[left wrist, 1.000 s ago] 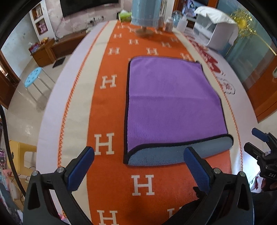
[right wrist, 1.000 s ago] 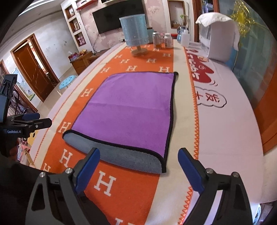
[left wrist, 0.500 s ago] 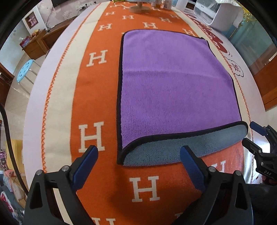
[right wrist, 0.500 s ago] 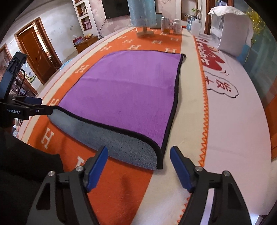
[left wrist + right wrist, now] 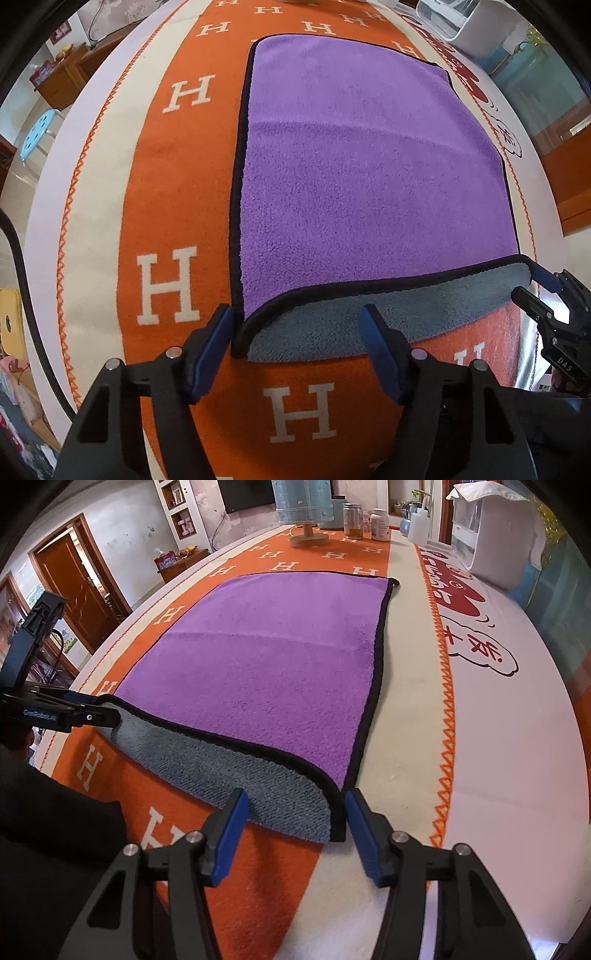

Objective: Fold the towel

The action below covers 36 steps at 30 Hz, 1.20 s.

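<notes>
Lining up both grippers on the near corners of the towel (image 5: 369, 177), one each. Towel lies flat on the orange H-pattern tablecloth (image 5: 177, 184), purple side up, black piping round the edge, near hem turned back so a grey strip of underside shows along the near edge. My left gripper (image 5: 297, 328) sits spread wide at the near-left corner: its left finger just outside the piping, its right finger over the grey strip, nothing pinched. My right gripper (image 5: 293, 812) is likewise released, straddling the near-right corner, left finger on the grey strip, right finger just beside the black piping on the cream band. Whether the pads actually touch the cloth, can't tell. Step in hand, as I judge it: pre-grasp for a fold, nothing lifted, no fold made beyond that curled hem. Next move probably calls for closing both on the corners, catching the piping plus the grey layer together, then lifting evenly and carrying the near edge toward the far edge. Risk: catching tablecloth along with towel, or one corner slipping so the fold skews. Far end of the table holds a lamp base (image 5: 308, 537), bottles (image 5: 380, 524) and a white appliance (image 5: 491, 535), well apart from the towel.
</notes>
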{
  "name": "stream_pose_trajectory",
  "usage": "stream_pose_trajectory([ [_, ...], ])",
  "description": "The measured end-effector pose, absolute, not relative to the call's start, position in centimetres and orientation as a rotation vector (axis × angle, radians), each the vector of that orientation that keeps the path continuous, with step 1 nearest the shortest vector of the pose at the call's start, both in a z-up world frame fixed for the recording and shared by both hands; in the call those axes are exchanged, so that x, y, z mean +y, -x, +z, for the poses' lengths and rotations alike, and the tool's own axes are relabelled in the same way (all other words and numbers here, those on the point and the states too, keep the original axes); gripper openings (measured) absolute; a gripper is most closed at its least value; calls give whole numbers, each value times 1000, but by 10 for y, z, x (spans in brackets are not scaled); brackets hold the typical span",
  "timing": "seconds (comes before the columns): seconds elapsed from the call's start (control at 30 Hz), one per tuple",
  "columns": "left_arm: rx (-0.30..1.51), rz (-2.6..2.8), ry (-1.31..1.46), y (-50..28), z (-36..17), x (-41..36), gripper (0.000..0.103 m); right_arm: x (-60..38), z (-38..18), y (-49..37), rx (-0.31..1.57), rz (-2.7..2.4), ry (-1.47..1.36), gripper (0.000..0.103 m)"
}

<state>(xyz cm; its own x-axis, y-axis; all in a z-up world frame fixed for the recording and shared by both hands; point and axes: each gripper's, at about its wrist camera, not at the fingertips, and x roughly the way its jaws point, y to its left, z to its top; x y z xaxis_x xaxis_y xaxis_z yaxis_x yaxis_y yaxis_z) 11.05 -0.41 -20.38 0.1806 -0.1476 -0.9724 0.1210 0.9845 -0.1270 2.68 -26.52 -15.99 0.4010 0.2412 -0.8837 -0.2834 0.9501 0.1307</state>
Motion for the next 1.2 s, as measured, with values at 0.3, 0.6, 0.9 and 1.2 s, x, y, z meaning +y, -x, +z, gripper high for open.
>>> stream_pose_trajectory([
  [0.3, 1355, -193, 35, -100, -196, 4, 55, -266, -158, -23, 1106, 331, 39, 44],
  [0.6, 1353, -201, 43, -99, -192, 0, 23, -268, -154, -18, 1097, 332, 37, 20],
  [0.9, 1360, -200, 45, -94, -195, 9, 8, -272, -156, -19, 1112, 317, 29, 5],
  [1.2, 1356, -210, 22, -98, -193, 12, 5, -272, -155, -24, 1123, 298, 43, 4],
])
